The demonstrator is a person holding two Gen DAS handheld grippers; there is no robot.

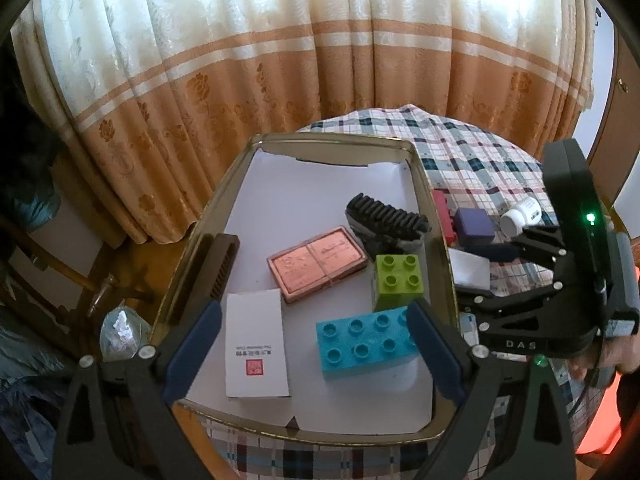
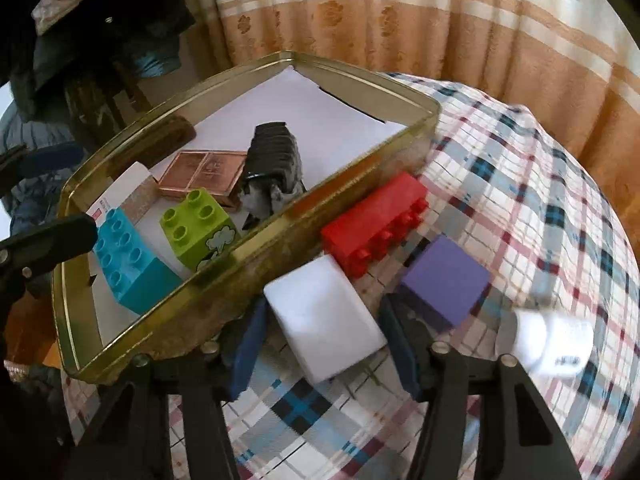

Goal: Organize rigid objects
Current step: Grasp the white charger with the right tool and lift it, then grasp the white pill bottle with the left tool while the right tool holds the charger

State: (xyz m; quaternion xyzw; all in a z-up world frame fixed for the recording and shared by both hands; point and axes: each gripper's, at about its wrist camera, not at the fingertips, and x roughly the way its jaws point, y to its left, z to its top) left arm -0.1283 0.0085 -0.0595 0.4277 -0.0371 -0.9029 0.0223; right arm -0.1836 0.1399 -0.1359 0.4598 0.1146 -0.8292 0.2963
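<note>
Plaid cloth (image 2: 540, 184) covers the table under a gold tin tray (image 2: 344, 184). Nearest, the right gripper (image 2: 326, 346) stands wide, its 2 blue pads flanking a white block (image 2: 324, 320) lying on the cloth just outside the tray wall; whether they touch it is unclear. Beyond sit a purple block (image 2: 446, 280), a red brick (image 2: 374, 224) and a white bottle (image 2: 554, 344). The left gripper (image 1: 314, 344) hangs spread wide over the tray, its right pad at the blue brick (image 1: 364, 340). Farther in lie a green brick (image 1: 398, 280), white card (image 1: 256, 348), copper case (image 1: 316, 262) and black brush (image 1: 386, 216).

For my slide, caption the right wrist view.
Open hand-held gripper straddles white block beside tin.
</note>
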